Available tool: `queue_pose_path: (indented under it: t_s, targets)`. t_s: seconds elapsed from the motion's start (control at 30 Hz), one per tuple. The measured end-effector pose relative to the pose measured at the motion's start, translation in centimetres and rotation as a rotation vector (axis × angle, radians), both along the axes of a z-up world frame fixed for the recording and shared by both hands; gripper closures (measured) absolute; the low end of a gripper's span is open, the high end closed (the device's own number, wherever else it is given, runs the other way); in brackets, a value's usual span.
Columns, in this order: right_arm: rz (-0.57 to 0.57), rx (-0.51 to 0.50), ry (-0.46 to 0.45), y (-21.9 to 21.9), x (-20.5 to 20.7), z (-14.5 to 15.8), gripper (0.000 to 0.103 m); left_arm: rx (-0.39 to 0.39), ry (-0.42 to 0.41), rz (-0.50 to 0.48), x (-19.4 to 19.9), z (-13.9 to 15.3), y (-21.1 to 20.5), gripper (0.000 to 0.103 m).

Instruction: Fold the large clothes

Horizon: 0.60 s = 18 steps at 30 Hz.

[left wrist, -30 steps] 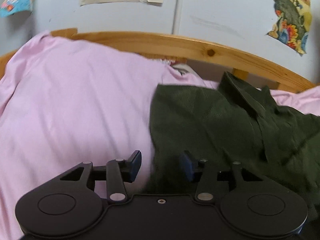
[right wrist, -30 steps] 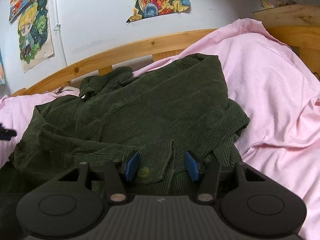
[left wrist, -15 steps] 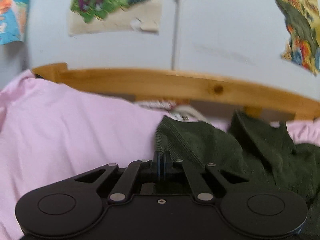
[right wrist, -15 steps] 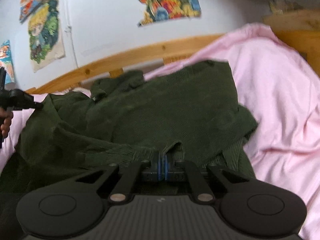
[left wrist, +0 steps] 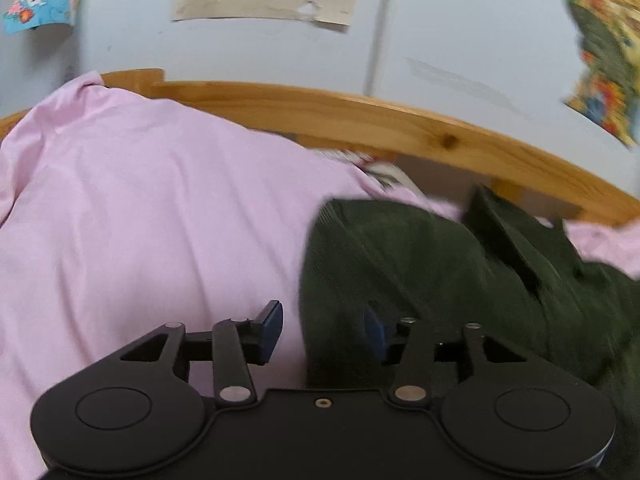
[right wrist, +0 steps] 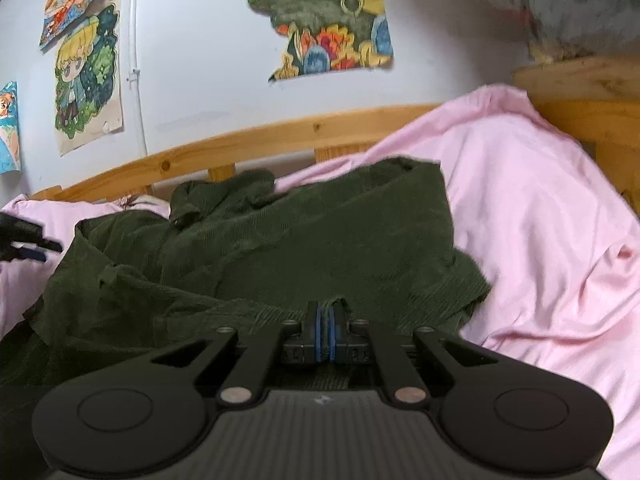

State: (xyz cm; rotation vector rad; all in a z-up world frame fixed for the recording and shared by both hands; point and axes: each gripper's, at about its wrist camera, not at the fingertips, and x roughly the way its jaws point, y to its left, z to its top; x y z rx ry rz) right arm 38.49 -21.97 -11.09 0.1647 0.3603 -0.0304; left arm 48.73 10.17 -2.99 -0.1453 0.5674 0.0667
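Note:
A dark green corduroy garment (left wrist: 440,272) lies crumpled on the pink sheet (left wrist: 140,220). My left gripper (left wrist: 323,326) hangs at its left edge with the jaws opening. The cloth's edge lies between the fingers, and the pads do not press on it. In the right wrist view the garment (right wrist: 300,240) spreads across the middle of the bed. My right gripper (right wrist: 326,320) is shut on a small fold of its near hem. The left gripper (right wrist: 28,240) shows at that view's far left edge, beside the garment.
A curved wooden bed rail (left wrist: 360,116) runs behind the bedding, seen again as the rail (right wrist: 240,140) in the right wrist view. Coloured posters (right wrist: 320,28) hang on the white wall. The pink sheet (right wrist: 540,220) bunches up at the right, against a wooden post (right wrist: 592,92).
The left gripper shut on the garment's left edge, lifted it, then opened and came back down. The right gripper shut on the near hem and has stayed shut.

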Motion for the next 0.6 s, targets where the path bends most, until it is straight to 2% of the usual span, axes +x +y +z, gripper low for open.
queue_pose_path:
  t_s: [0.13,0.17,0.23,0.27,0.3,0.37,0.47,0.53,0.6]
  targets:
    - [-0.034,-0.066,-0.094,0.5,-1.0,1.4,0.099,0.074,0.062,-0.061,-3.2,-1.8,-1.1,0.056]
    - [-0.047,-0.084,-0.12,0.7,-1.3,1.9,0.099,0.101,0.097,-0.067,-3.6,-2.7,-1.3,0.06]
    - [-0.047,-0.115,-0.131,0.9,-1.2,2.2,0.099,0.172,0.161,-0.066,-3.5,-4.2,-1.8,0.076]
    - [-0.041,-0.125,-0.117,1.0,-0.9,2.2,0.099,0.177,0.164,-0.072,-3.5,-4.6,-1.8,0.08]
    - [-0.037,-0.122,-0.099,0.9,-0.7,1.9,0.099,0.166,0.152,-0.068,-3.7,-4.7,-1.7,0.088]
    - [-0.032,-0.074,-0.055,0.5,-0.3,1.2,0.098,0.139,0.144,-0.036,-3.8,-4.3,-1.5,0.093]
    - [-0.033,-0.045,-0.03,0.1,-0.3,0.6,0.098,0.177,0.11,-0.007,-4.6,-3.5,-1.8,0.095]
    - [-0.033,-0.062,-0.041,0.2,-0.3,0.7,0.098,0.197,0.089,0.015,-5.2,-3.3,-1.9,0.095]
    - [-0.046,-0.11,-0.032,0.8,-0.3,0.6,0.098,0.219,0.117,0.022,-5.1,-4.2,-1.9,0.095]
